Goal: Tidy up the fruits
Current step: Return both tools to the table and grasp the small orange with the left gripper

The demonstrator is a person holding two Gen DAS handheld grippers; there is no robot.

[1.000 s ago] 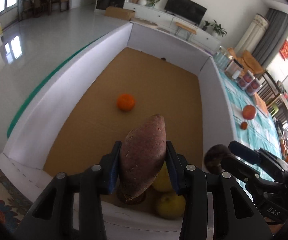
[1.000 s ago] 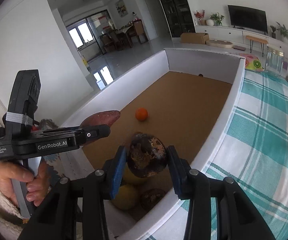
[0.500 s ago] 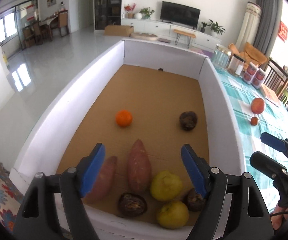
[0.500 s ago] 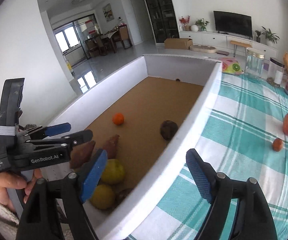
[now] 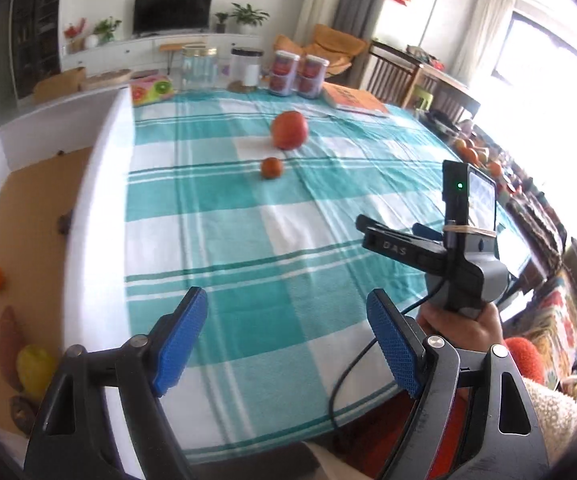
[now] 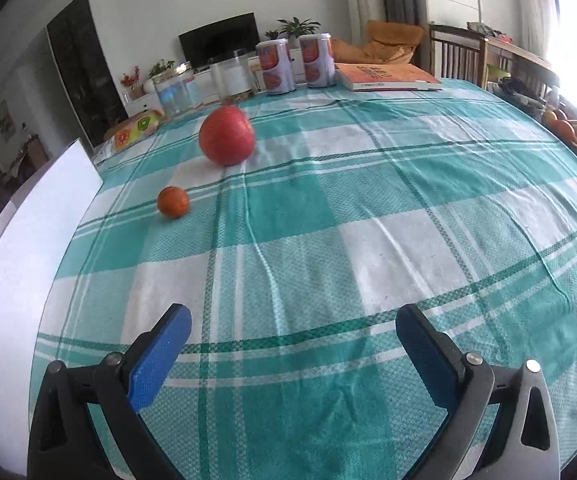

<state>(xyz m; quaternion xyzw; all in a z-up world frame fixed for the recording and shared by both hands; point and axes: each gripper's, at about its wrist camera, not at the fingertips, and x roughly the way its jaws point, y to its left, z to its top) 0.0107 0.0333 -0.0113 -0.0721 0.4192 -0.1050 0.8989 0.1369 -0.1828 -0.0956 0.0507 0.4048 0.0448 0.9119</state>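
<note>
1. Now both grippers swing over the counter [image 6: 328, 240], empty; the left gripper [image 5: 288, 344] and right gripper [image 6: 292, 356] both show jaws opening wide, nothing between them.
2. Two fruits wait on the cloth: a big red fruit [image 6: 227, 135], an apple perhaps given the blur, and a small orange fruit [image 6: 173, 201] just beside it.
3. Best play: centre the spread jaws around one fruit, close gently, then lift it over the wall of the white box [image 5: 84, 216].

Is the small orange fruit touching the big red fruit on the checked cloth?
No, the small orange fruit lies apart from the big red fruit, with cloth between them.
</note>
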